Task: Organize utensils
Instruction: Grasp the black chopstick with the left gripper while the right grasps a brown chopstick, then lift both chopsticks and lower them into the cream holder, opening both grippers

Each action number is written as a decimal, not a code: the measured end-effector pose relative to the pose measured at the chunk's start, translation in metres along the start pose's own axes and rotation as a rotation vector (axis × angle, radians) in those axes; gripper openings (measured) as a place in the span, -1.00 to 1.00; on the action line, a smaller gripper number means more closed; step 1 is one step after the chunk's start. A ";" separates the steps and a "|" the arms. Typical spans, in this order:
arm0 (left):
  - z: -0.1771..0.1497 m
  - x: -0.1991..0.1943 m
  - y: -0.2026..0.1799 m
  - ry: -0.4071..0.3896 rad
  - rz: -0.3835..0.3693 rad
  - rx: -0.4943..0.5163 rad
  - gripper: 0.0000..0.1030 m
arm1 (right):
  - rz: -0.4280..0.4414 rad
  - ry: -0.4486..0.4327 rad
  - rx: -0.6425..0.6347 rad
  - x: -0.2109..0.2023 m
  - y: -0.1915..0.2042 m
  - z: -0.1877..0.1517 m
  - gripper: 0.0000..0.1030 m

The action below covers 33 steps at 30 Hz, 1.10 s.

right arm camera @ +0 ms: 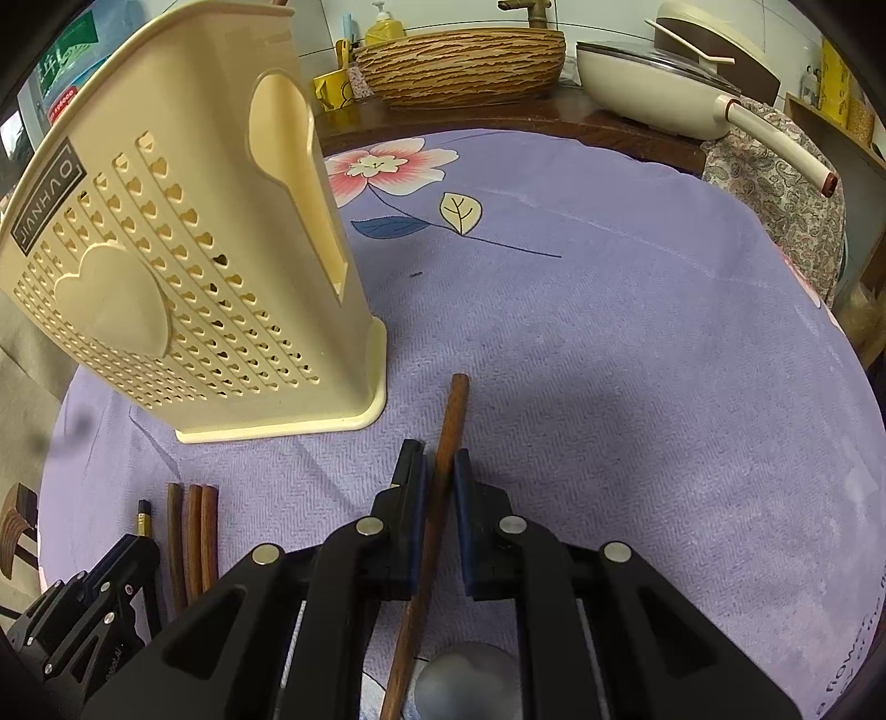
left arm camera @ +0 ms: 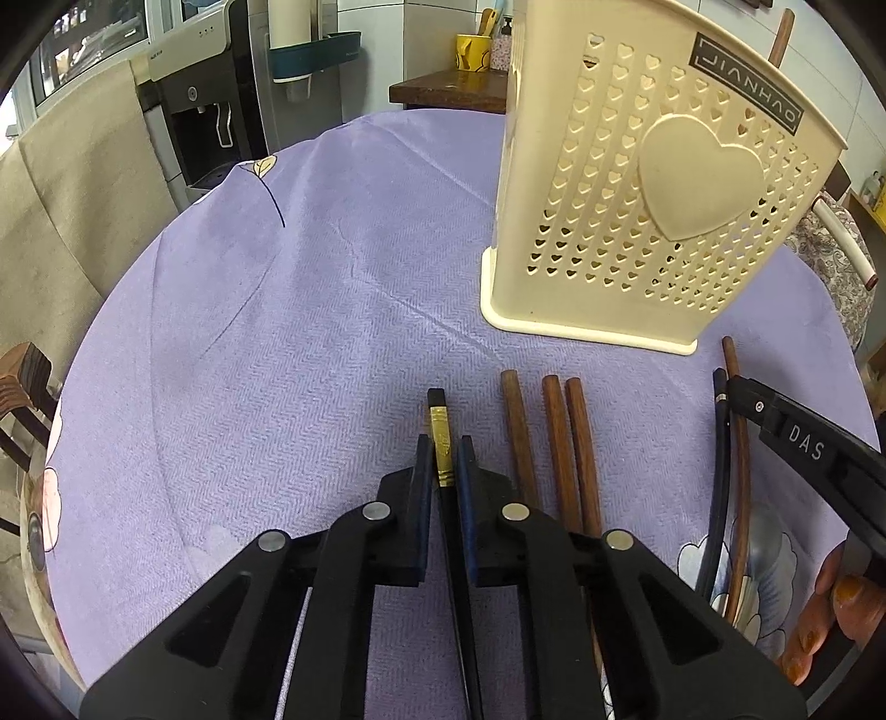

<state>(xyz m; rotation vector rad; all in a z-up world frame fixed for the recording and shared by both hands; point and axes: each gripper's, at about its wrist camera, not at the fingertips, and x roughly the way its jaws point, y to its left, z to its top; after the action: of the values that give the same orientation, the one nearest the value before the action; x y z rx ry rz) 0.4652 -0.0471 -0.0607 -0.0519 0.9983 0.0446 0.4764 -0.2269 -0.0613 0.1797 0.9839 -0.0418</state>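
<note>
A cream perforated utensil holder (left arm camera: 642, 183) stands upright on the purple cloth; it also shows in the right wrist view (right arm camera: 183, 266). My left gripper (left arm camera: 444, 451) is shut on a black chopstick with a gold band (left arm camera: 440, 437) that lies on the cloth. Three brown wooden chopsticks (left arm camera: 559, 443) lie just right of it, also seen in the right wrist view (right arm camera: 191, 531). My right gripper (right arm camera: 438, 462) is closed around a brown wooden stick (right arm camera: 448, 437), with a narrow gap on its right side. A metal spoon bowl (right arm camera: 468, 681) lies under that gripper.
A black stick (left arm camera: 720, 471) and the brown stick (left arm camera: 739, 443) lie at the right, beside the right gripper (left arm camera: 803, 443). A woven basin (right arm camera: 459, 61), pan (right arm camera: 653, 83), yellow mug (left arm camera: 473, 52) and water dispenser (left arm camera: 205, 99) stand beyond the round table's far edge.
</note>
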 end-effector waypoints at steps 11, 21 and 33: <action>0.007 0.005 0.007 0.019 -0.046 -0.032 -0.86 | 0.106 -0.009 0.085 -0.002 -0.013 0.003 -0.86; 0.017 -0.048 0.024 -0.099 -0.155 -0.058 -0.86 | 0.257 -0.122 0.081 -0.060 -0.022 0.009 -0.86; -0.005 -0.161 0.046 -0.302 -0.240 -0.011 -0.86 | 0.370 -0.291 -0.113 -0.180 -0.028 -0.015 -0.86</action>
<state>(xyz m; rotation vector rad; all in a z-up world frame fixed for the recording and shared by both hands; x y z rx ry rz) 0.3706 -0.0036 0.0710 -0.1696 0.6845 -0.1582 0.3615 -0.2604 0.0764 0.2415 0.6497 0.3183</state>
